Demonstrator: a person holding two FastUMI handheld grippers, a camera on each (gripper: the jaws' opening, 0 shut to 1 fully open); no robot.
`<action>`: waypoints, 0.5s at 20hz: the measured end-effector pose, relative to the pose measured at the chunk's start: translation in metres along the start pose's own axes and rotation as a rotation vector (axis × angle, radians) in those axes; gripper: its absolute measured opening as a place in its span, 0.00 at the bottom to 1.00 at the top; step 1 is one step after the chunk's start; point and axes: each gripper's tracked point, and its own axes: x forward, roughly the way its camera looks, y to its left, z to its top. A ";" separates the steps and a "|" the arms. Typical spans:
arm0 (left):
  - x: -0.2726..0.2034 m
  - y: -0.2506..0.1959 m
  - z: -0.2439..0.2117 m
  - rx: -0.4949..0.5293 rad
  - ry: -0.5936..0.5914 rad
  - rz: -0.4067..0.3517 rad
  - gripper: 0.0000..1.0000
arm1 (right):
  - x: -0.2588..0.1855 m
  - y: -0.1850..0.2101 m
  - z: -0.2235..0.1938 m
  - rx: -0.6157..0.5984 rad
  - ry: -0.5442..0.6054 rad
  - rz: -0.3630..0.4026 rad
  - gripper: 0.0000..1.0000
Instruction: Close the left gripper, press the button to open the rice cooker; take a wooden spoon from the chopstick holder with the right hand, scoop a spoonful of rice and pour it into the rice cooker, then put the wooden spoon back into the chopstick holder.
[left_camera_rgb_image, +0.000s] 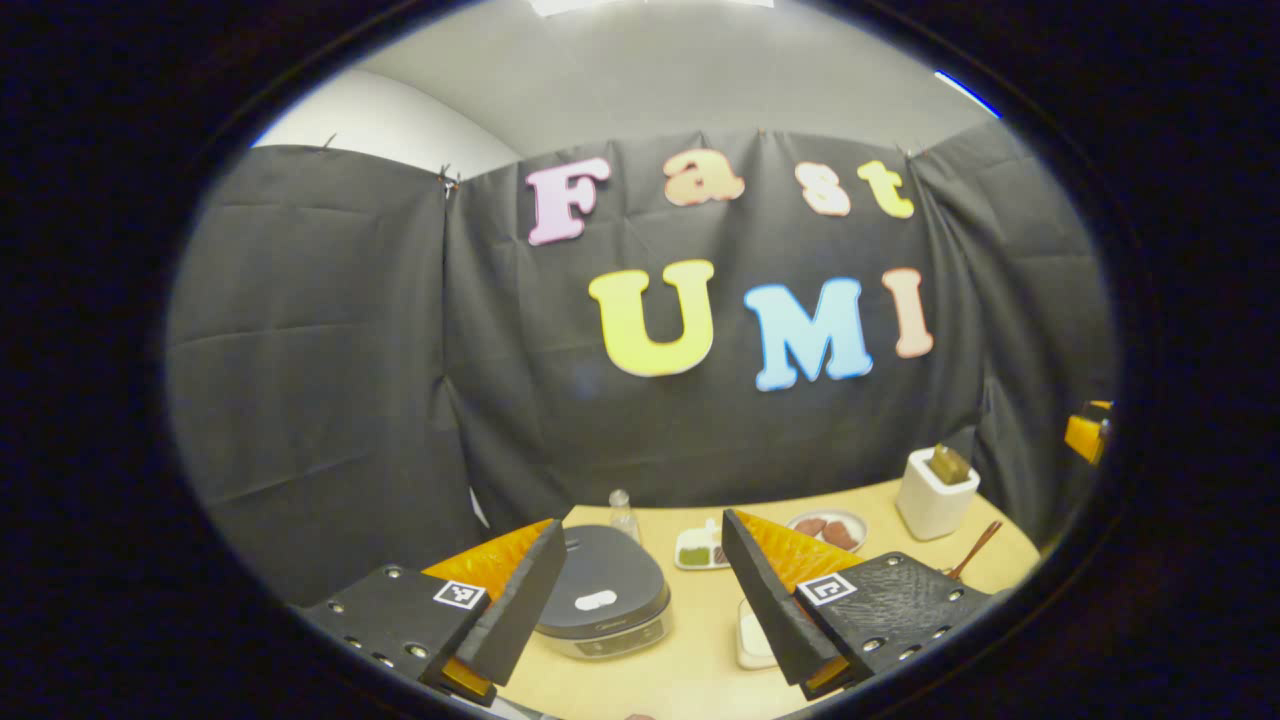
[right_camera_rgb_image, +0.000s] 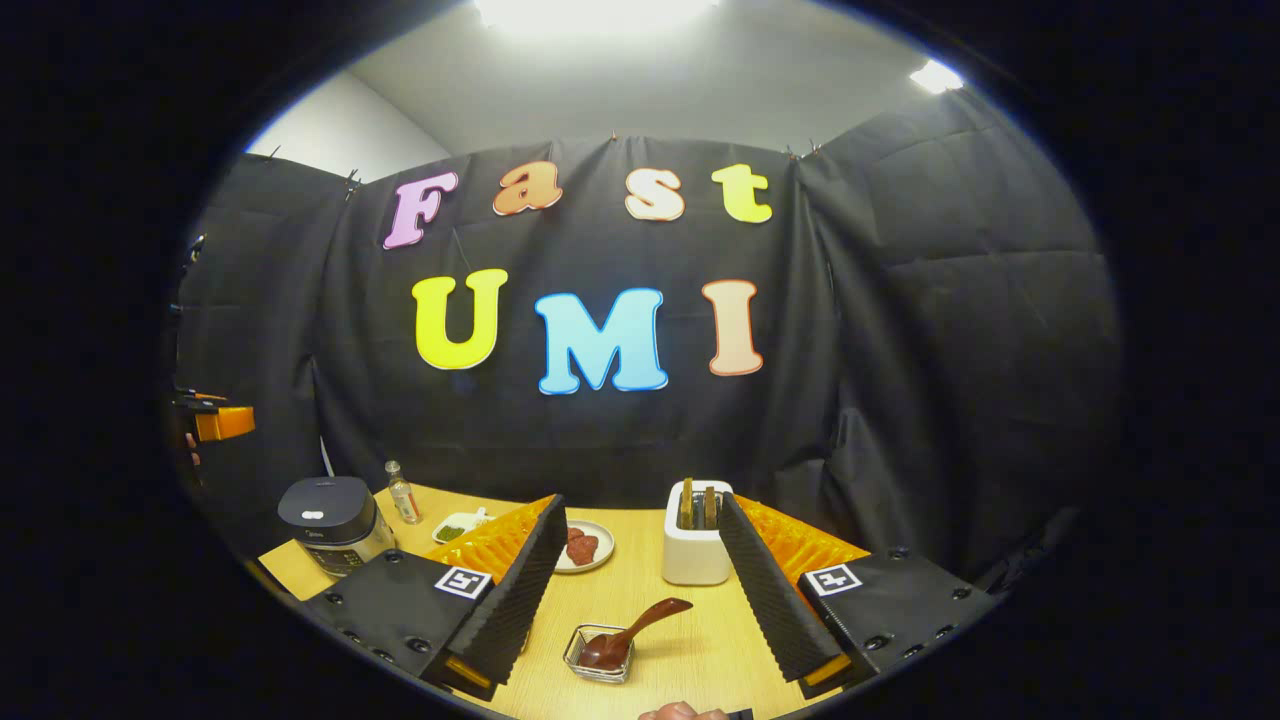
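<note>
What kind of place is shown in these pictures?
Probably a staged recording booth, not a real kitchen: black cloth hangs as walls around one wooden table. On it stand a rice cooker, a white chopstick holder, and small plates of food, arranged like props.

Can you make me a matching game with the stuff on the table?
Things:
1. rice cooker
2. chopstick holder
3. small glass dish
4. round plate

States:
A. white, with handles sticking up out of it
B. a dark spoon rests in it
C. dark lid shut
D. reddish-brown pieces lie on it

Pairs: 1-C, 2-A, 3-B, 4-D
</note>
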 end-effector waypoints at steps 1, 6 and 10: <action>-0.011 0.001 0.009 -0.008 -0.039 -0.006 0.99 | -0.004 0.002 0.004 0.012 -0.013 0.000 0.98; -0.049 0.003 0.030 -0.028 -0.164 -0.037 0.98 | -0.024 -0.003 0.019 0.003 -0.095 -0.059 0.98; -0.054 -0.012 -0.005 -0.100 -0.095 -0.088 0.98 | -0.033 0.006 -0.005 0.032 -0.022 -0.073 0.98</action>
